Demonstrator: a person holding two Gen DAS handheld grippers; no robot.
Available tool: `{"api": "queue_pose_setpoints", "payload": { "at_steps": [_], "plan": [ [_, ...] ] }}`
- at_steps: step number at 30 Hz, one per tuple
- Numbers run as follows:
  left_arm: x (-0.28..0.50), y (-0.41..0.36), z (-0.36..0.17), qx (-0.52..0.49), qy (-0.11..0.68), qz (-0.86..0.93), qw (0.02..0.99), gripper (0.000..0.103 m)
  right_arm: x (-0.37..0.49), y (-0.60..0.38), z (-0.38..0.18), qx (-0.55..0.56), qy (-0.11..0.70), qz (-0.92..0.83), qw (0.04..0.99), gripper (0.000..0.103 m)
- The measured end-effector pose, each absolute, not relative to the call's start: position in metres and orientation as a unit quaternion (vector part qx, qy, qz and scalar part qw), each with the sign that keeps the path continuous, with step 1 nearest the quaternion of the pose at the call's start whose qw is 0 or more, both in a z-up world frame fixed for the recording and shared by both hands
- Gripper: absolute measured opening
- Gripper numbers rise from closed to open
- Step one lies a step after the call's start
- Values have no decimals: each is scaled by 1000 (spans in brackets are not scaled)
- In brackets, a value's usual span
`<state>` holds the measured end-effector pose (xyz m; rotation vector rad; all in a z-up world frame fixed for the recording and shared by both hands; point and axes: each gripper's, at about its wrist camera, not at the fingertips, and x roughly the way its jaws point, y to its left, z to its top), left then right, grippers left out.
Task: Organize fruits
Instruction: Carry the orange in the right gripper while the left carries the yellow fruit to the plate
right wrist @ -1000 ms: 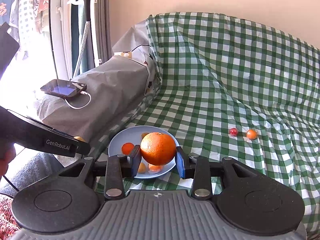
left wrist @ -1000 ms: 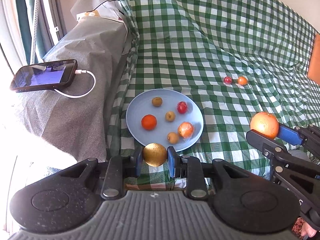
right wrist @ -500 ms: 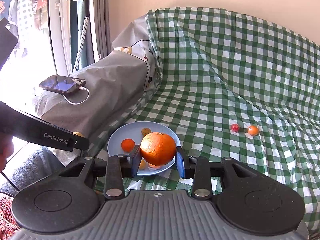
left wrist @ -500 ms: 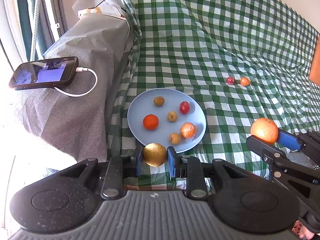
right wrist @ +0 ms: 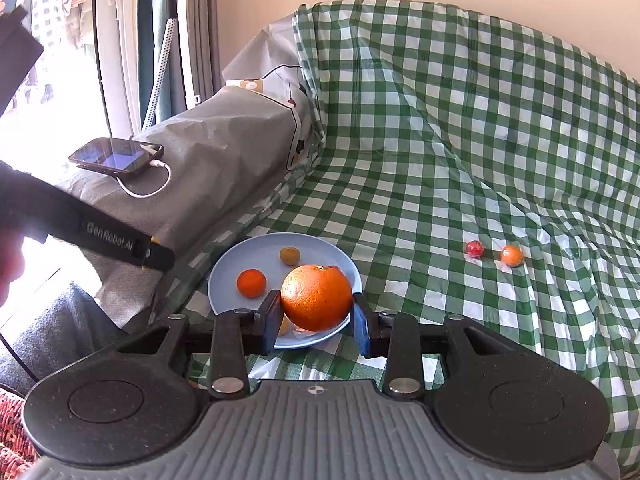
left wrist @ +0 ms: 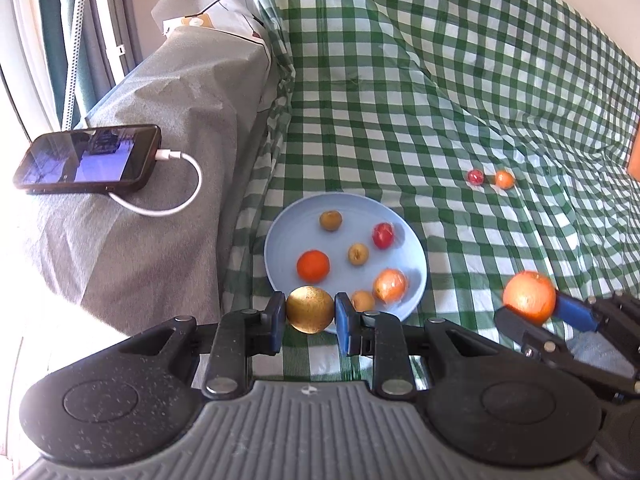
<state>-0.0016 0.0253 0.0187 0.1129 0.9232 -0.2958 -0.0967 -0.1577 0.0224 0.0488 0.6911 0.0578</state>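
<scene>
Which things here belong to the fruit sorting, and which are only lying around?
For the job:
- golden fruit in left gripper
- large orange in right gripper
- blue plate with its fruits
- small red fruit and small orange fruit on the checked cloth

Lying about:
- phone
- white cable
- grey cover

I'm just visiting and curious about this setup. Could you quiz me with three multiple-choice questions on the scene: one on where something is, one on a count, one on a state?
1. Where does the phone lie?
A. on the grey-covered armrest
B. on the blue plate
C. on the checked cloth

2. How many fruits lie on the blue plate?
A. three
B. six
C. nine

3. What is the right hand-held gripper doing?
A. standing open, empty
B. gripping a large orange
C. gripping the phone

Answers: 1 A, it rests there with its cable plugged in. 2 B, six show in the left view. 3 B, the large orange sits pinched between its pads.
</scene>
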Motion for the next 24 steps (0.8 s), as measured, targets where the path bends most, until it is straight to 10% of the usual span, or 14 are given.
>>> {"api": "queue_pose_setpoints", "payload": {
  "at_steps": [24],
  "plan": [
    [109, -10, -28, 64, 471, -122, 871, 28, 4, -156, -31, -2, 385, 57, 921, 38]
  ]
}}
